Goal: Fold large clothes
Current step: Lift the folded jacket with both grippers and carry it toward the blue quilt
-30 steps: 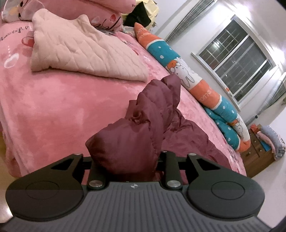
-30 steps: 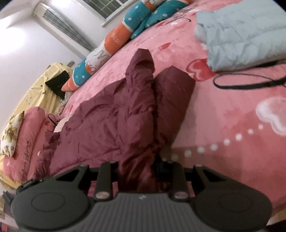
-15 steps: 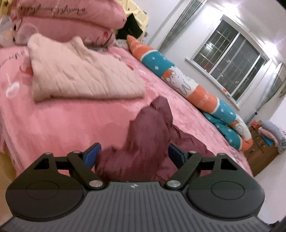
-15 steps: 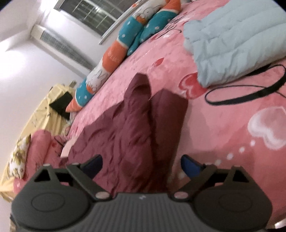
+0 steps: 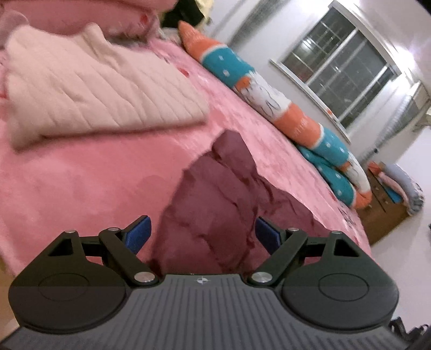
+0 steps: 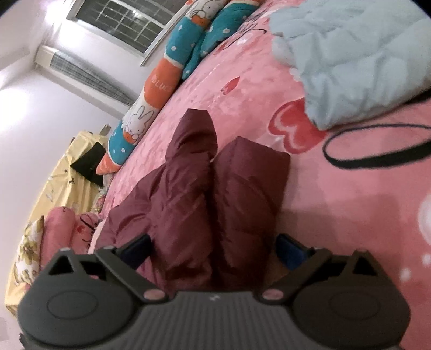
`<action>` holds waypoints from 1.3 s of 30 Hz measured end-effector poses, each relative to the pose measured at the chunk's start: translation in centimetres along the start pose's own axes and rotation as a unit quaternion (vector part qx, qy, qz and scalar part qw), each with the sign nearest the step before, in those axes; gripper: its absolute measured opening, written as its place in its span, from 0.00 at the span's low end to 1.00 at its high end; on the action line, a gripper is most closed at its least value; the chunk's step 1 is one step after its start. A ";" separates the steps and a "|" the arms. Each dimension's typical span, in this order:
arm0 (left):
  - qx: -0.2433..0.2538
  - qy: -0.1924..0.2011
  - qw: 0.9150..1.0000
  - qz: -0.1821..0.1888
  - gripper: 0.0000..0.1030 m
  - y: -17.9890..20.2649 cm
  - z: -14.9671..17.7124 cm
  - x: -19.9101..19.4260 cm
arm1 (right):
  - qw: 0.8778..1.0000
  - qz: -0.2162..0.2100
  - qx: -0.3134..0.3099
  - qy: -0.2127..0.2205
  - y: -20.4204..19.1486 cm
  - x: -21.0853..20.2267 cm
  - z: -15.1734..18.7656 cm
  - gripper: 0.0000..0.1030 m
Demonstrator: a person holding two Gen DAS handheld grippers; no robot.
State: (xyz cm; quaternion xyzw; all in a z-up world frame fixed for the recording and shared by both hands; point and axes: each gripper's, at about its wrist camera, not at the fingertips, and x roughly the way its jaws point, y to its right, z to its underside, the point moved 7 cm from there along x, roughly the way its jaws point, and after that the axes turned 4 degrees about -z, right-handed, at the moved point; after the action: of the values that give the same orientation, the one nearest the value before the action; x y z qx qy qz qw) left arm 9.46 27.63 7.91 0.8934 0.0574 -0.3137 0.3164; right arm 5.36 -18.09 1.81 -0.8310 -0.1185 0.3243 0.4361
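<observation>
Release step: dark maroon puffy quilted jacket lies bunched at the pink bed's near edge.
Both my left gripper and right gripper have just been opening, jaws wide, pads clear of the jacket between them; next I need fresh holds for another fold.

The left wrist view is taken from just behind the left tongs, angled down across the pink bed, with the maroon jacket close at 6 o'clock and the window at 1 o'clock. The right wrist view is taken from behind the right tongs, likewise tilted down and close. The jacket, the bed, the long bolster and the window are shared by both.
</observation>
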 end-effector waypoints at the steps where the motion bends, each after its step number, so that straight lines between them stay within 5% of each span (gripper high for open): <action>1: 0.000 -0.009 1.000 0.005 1.00 0.1 0.1 0.5 | 1.000 -0.003 -0.002 -0.001 0.0 0.2 -0.2 0.97; 15: -0.017 -0.070 0.996 0.047 1.00 1.9 1.6 5.2 | 0.999 -0.027 -0.024 -0.015 -0.7 3.0 -0.6 1.00; 19: -0.009 -0.070 0.996 0.052 0.98 2.2 2.1 5.4 | 0.999 -0.025 -0.036 -0.019 -1.1 3.8 -0.5 0.89; 21: -0.002 -0.067 0.997 0.049 0.93 1.9 2.3 5.1 | 0.999 -0.023 -0.042 -0.020 -1.2 4.1 -0.4 0.81; 29: 0.015 -0.043 0.999 0.028 0.41 2.7 2.7 4.1 | 0.996 -0.006 -0.088 -0.009 -2.8 3.4 -0.3 0.43; 39: 0.024 -0.018 0.999 0.021 0.20 5.1 3.0 1.7 | 0.979 0.019 -0.194 0.057 -6.5 -0.1 -0.6 0.22</action>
State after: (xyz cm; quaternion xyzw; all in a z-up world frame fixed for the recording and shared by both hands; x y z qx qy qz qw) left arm 10.76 21.59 7.75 0.8960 0.0251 -0.3243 0.3023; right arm 6.21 -14.71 7.35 -0.9191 -0.1385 0.2557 0.2659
